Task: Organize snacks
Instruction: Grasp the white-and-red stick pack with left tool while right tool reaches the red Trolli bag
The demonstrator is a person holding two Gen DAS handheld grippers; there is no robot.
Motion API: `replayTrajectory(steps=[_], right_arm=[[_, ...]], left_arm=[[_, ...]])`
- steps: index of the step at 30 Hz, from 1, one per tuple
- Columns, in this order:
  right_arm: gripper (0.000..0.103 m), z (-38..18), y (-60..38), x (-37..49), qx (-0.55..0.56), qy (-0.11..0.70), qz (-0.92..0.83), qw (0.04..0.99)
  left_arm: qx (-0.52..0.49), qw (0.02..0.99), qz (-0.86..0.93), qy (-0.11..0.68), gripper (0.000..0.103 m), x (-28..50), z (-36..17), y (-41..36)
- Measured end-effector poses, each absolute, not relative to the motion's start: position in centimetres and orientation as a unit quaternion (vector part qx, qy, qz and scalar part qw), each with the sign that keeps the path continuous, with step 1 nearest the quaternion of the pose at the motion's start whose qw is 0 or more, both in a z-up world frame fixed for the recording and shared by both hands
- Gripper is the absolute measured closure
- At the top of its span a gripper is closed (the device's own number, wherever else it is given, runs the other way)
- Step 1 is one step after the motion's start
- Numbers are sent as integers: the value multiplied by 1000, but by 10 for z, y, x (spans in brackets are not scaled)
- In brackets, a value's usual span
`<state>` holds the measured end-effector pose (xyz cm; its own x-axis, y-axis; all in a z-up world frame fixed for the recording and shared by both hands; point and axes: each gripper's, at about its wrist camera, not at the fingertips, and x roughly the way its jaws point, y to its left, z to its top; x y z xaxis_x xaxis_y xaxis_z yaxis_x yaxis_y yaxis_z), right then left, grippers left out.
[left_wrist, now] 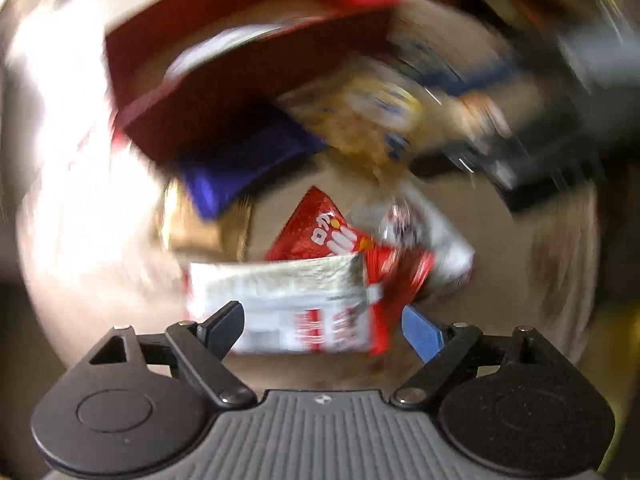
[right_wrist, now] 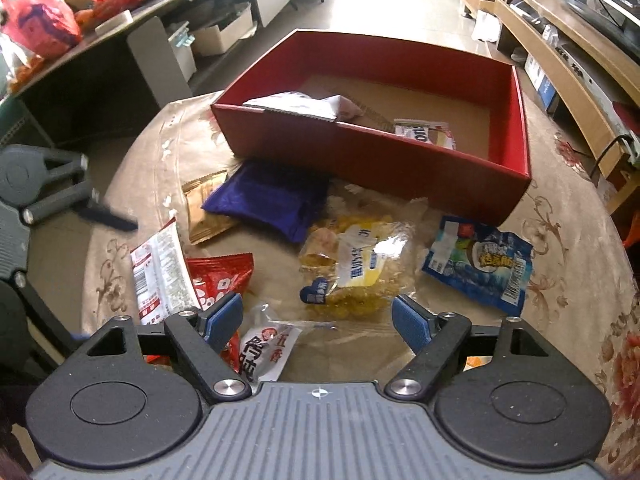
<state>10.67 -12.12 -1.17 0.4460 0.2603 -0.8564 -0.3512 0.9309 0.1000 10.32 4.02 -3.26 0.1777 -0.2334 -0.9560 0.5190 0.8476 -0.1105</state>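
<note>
Both grippers are open and hold nothing: left gripper [left_wrist: 322, 326] hovers over the white-and-red packet [left_wrist: 288, 304] near the tabletop's [right_wrist: 560, 208] left edge; lower squarely before closing, then carry to the red box [right_wrist: 372, 160]; right gripper [right_wrist: 317, 316] waits above the loose snacks

A round table [right_wrist: 560, 216] with a tan flower cloth holds a red box [right_wrist: 400, 160]. In front of the box lie snack bags: a purple bag [right_wrist: 268, 204], a tan packet [right_wrist: 202, 204] partly under it, a clear yellow bag [right_wrist: 356, 264], a blue bag [right_wrist: 480, 264], a red bag [right_wrist: 218, 276] and a white packet [right_wrist: 158, 268].
</note>
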Motion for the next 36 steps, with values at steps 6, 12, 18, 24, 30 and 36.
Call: replayTrajectory(steps=[6,12,18,24,30,36], right_arm=[[17,5,-126,109,-39,469,187,862],[17,22,-135,95,-27,439,203,875],[17,26,-150,87,-20,430,200,880],[17,28,-160,83,-16,425,188,885],[17,18,-139,81,-46,439,202,874],[17,4,-107,83,-78,460,212,859]], left_arm=[[-147,783,-30,603,15,111,-51,92],[-282,762,58,580,11,105,-73,82],[-211,799,96,555,27,95,-71,47],[-191,800,79,563,44,72,-64,76],[-132,816,53,561,43,51,-64,86],[-175,817,61,546,22,56,-70,97]])
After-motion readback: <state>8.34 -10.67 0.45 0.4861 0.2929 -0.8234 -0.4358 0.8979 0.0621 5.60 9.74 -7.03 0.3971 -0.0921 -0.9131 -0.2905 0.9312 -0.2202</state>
